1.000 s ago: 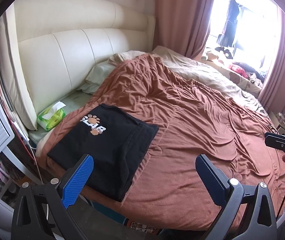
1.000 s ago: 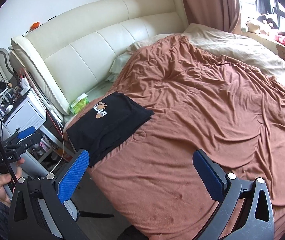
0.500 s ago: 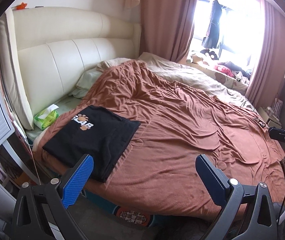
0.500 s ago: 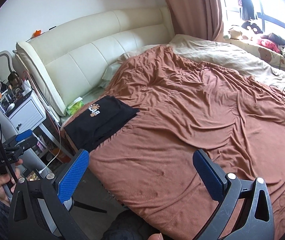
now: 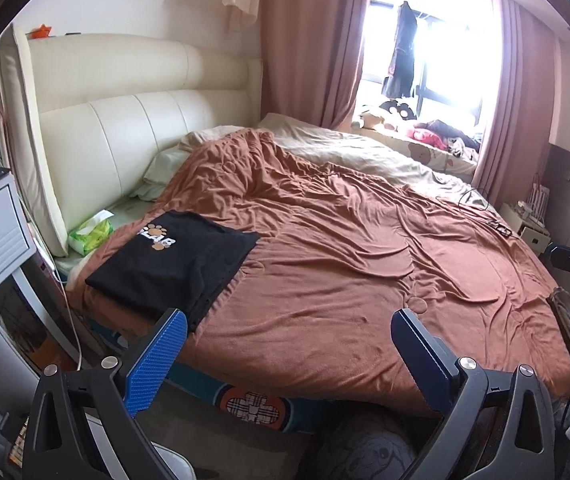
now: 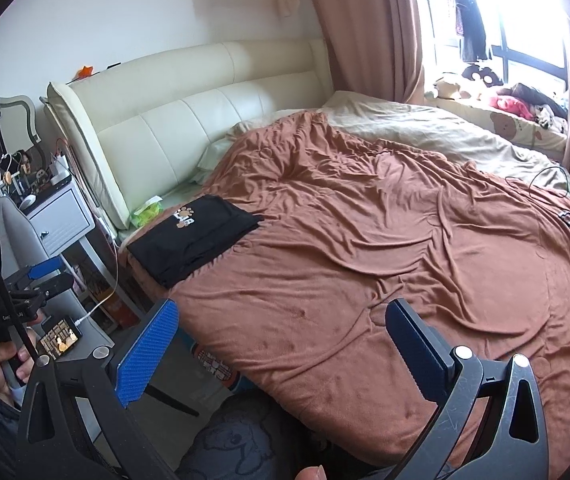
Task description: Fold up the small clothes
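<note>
A lived-in home bedroom.
A wide bed (image 5: 365, 272) under a rumpled brown blanket (image 5: 345, 248) stands against a cream padded headboard (image 5: 125, 120); dusty-pink curtains (image 5: 309, 40) frame a bright window (image 5: 437, 40) whose sill holds soft toys (image 5: 385, 114). A white bedside cabinet (image 6: 61, 216) stands cluttered beside the bed, and a tissue pack (image 5: 91, 234) lies by the pillow (image 5: 161, 172).

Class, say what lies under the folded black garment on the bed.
The black garment rests on the brown blanket, near the green tissue pack. What lies beneath the blanket there is covered.
</note>
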Action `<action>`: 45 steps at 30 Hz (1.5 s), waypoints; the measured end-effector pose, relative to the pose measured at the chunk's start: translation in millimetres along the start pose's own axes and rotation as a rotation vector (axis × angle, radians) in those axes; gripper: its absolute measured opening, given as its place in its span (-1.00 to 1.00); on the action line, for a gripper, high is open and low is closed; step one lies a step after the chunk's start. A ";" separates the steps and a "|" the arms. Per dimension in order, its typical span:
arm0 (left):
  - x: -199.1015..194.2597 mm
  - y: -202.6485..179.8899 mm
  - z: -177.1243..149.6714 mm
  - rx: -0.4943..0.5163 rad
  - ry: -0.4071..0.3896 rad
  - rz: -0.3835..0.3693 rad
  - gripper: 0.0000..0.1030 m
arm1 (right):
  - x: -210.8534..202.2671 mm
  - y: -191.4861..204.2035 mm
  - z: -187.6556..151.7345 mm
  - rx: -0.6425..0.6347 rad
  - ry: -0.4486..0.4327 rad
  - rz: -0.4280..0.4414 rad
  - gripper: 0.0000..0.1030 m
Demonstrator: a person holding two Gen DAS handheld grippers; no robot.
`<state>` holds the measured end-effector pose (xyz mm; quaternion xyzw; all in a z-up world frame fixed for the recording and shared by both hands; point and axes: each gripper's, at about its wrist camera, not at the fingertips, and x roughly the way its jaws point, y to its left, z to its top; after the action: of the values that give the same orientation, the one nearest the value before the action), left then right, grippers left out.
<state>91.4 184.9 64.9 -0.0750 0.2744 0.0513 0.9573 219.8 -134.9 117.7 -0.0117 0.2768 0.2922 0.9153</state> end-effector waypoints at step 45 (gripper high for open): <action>-80.8 -92.7 -129.1 0.086 -0.142 -0.047 0.99 | -94.9 4.6 -171.8 0.063 -0.138 -0.153 1.00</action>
<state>-30.7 66.9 10.5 -0.0366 0.2061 0.0222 0.9776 67.2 -212.7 21.6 0.0161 0.2207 0.2128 0.9517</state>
